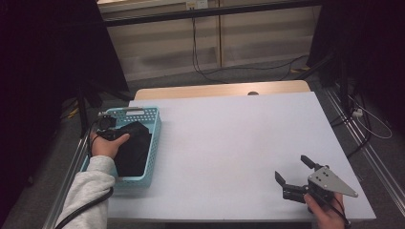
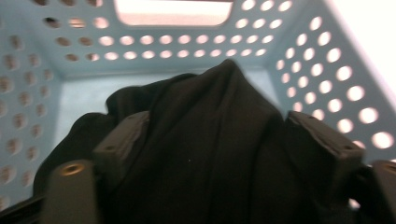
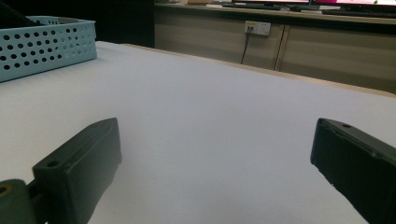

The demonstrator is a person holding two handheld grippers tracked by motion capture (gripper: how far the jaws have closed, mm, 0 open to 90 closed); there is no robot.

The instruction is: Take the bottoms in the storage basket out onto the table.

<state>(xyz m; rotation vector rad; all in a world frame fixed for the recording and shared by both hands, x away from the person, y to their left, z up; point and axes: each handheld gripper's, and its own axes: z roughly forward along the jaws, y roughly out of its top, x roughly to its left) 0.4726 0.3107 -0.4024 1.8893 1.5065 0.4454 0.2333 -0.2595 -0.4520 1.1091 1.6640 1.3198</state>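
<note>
Item: black cloth [image 1: 131, 145], one piece, bunched and folded on itself, lying inside the light blue perforated basket [image 1: 154, 138] at about 9 o'clock on the white table [image 1: 239, 143].

Handling, as judged: soft, limp, light. It will drape and sag rather than keep shape, and trailing folds may snag on the basket rim. Not fragile; the weave looks matte, so slip is unlikely once pinched.

Where to take hold: the raised ridge of folds in the middle of the heap [image 2: 219, 93], pinching several layers together so the piece lifts as one.

Left gripper [image 1: 107, 125]: in the basket over the cloth, at the heap's 11 o'clock. Its fingers [image 2: 122, 140] stand wide apart with the ridge between them; the fabric lies against them, but they do not pinch it.

Right gripper [image 1: 293, 177]: at about 5 o'clock on the table, well apart from the basket. Fingers [image 3: 79, 168] spread wide, nothing between them, bare table ahead.
</note>
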